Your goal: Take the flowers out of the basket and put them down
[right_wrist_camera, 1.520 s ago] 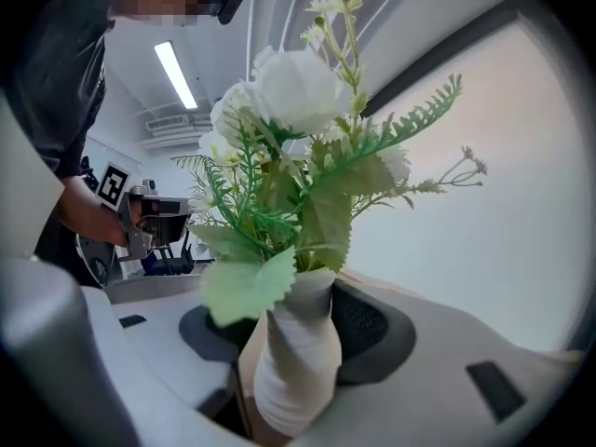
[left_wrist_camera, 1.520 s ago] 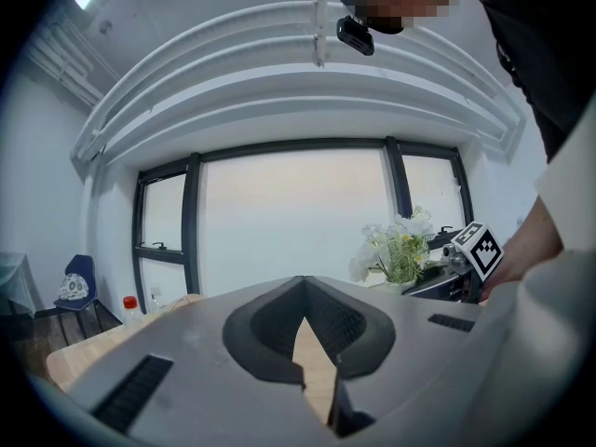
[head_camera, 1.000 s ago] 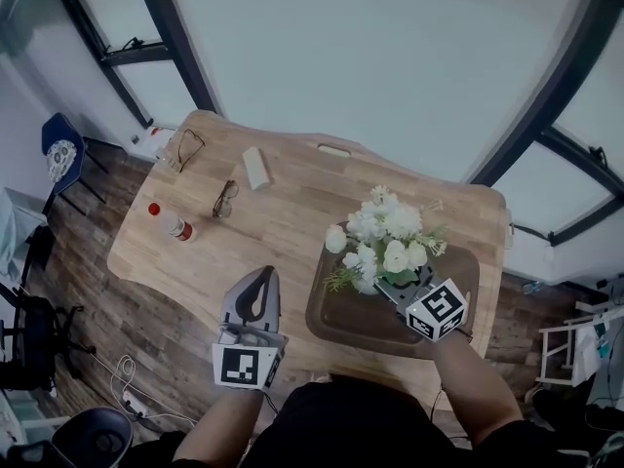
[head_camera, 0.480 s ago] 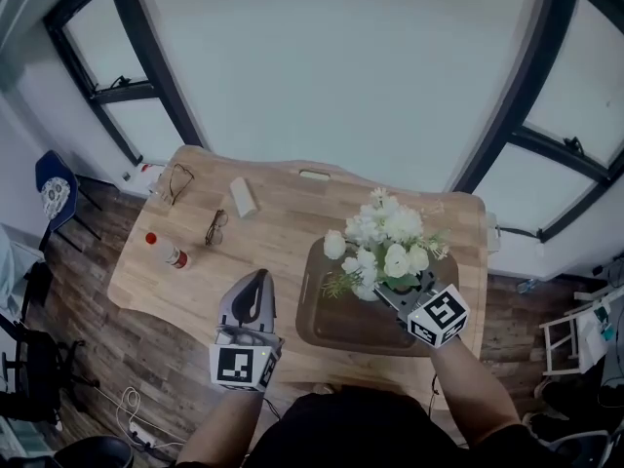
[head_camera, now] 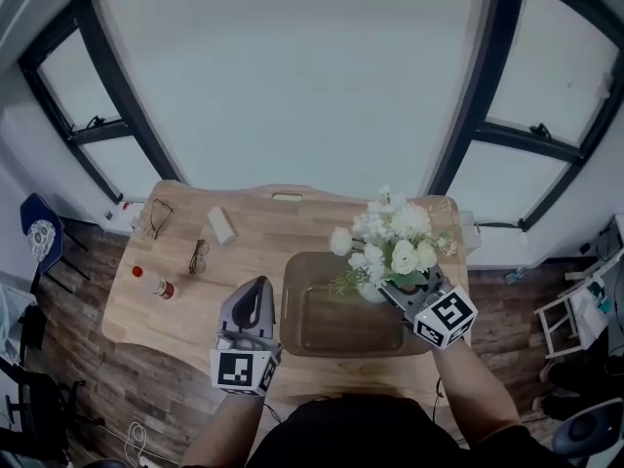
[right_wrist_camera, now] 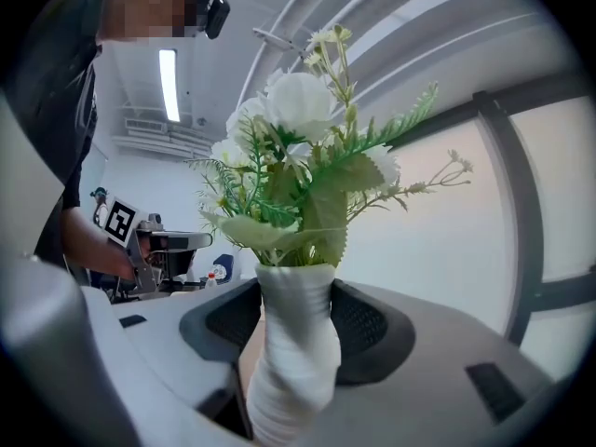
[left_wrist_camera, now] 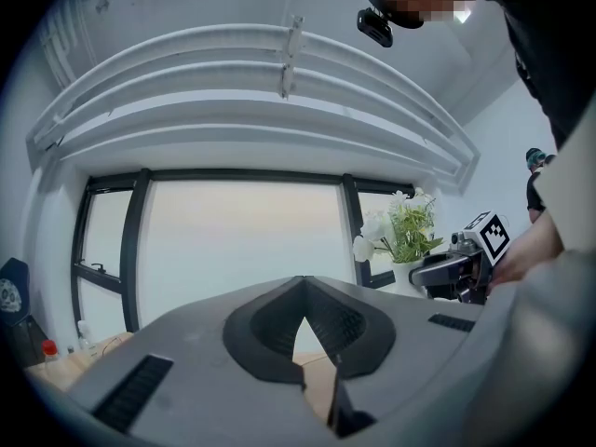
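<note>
1. Right gripper (head_camera: 405, 295): jaws wide, clamped either side of the white vase (right_wrist_camera: 293, 343) that carries the flowers (head_camera: 395, 242). Grip sits on the vase body, below the rim.
2. Left gripper (head_camera: 255, 292): jaws together, nothing in them, parked over the table (head_camera: 244, 261) just left of the basket (head_camera: 322, 334).
3. Flowers are upright in the right gripper, over the right end of the basket. From the right gripper view the vase looks lifted off the basket floor, though I can't confirm its base clears the rim.
4. Step, my read: lift-out under way, put-down not yet done.
5. Next move calls for carrying the vase clear of the basket rim, keeping it vertical since the bouquet is top-heavy, then setting the base flat on bare wood before opening. There is free table left of the basket, away from the bottle (head_camera: 154, 283) and glasses (head_camera: 198, 255).
6. Writing: none readable. There are only black-and-white square patterns on each marker cube (head_camera: 447, 317). The bottle label is too small to read.
</note>
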### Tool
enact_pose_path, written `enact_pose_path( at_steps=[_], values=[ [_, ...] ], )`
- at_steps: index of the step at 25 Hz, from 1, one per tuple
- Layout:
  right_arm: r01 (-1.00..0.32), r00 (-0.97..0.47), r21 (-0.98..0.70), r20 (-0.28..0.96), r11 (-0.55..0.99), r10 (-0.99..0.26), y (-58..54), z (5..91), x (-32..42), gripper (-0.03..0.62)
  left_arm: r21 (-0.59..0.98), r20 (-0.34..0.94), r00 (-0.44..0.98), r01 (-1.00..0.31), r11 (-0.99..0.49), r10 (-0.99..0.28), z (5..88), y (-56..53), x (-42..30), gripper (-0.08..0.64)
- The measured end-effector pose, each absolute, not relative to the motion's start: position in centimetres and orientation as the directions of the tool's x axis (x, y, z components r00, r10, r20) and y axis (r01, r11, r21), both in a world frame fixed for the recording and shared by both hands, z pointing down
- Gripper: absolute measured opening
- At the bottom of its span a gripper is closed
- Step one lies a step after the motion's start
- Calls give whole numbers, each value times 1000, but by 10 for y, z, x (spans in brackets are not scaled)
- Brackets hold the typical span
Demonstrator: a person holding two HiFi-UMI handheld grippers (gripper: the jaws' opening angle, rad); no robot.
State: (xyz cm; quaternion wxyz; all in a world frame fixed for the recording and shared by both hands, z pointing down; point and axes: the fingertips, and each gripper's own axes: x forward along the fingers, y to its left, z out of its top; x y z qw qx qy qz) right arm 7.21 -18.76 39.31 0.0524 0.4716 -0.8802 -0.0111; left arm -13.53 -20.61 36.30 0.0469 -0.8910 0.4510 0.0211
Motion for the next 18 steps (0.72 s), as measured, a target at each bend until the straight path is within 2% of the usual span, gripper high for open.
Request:
enact_pose_path(
  at_steps=[12,18],
  values=[
    [-900,-423,98,30,424,-906,-165,367,116,253,-58,-102,666,-745,-664,-739,361,-207,-110,5],
    [-927,-360,105,10,359,-933,-146,359,161,253,-64,-104,706,-708,-703,-701,359,-202,-69,5]
  ],
)
